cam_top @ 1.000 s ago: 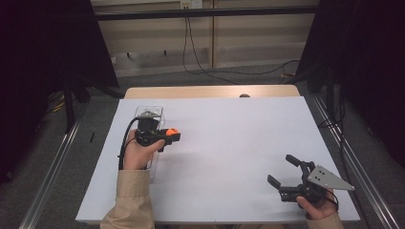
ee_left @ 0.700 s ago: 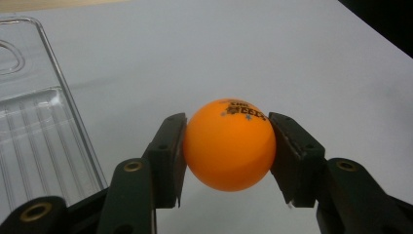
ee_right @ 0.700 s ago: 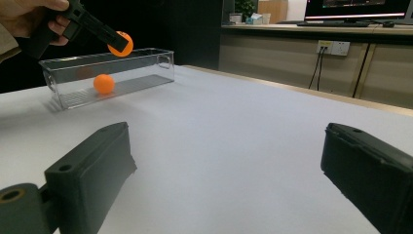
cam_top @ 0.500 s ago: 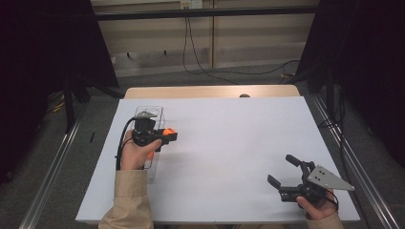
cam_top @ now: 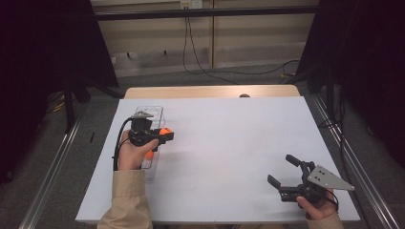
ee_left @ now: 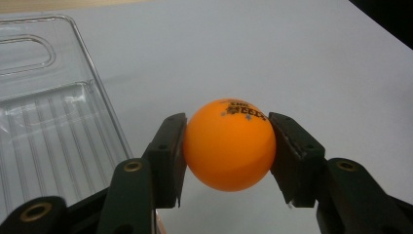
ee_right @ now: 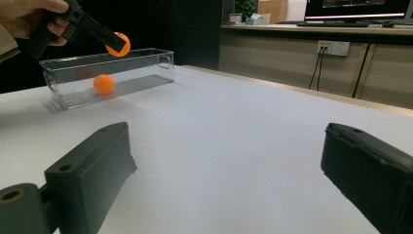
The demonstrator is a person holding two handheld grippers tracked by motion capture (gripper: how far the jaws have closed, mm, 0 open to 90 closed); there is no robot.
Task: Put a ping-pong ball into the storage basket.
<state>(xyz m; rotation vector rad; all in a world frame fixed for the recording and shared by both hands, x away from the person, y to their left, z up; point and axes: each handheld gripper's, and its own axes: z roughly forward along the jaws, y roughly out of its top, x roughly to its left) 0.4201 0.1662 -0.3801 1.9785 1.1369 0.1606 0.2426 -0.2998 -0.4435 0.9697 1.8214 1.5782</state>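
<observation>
Both fingers (ee_left: 168, 151) pinch the orange ball (ee_left: 229, 145) between them.

clear bin (cam_top: 152, 164) walls block table's (cam_top: 229, 138) left edge; centre wide open.

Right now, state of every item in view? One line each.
Left tool: shut on the held orange ball, raised beside the bin.
Held orange ball: clamped between the jaws, off the table, print facing up.
Second orange ball: lying inside the clear bin.
Clear bin: open-topped, upright on the table.
Right tool: open, nothing between its jaws, low over the table.
Table: white-covered.
</observation>
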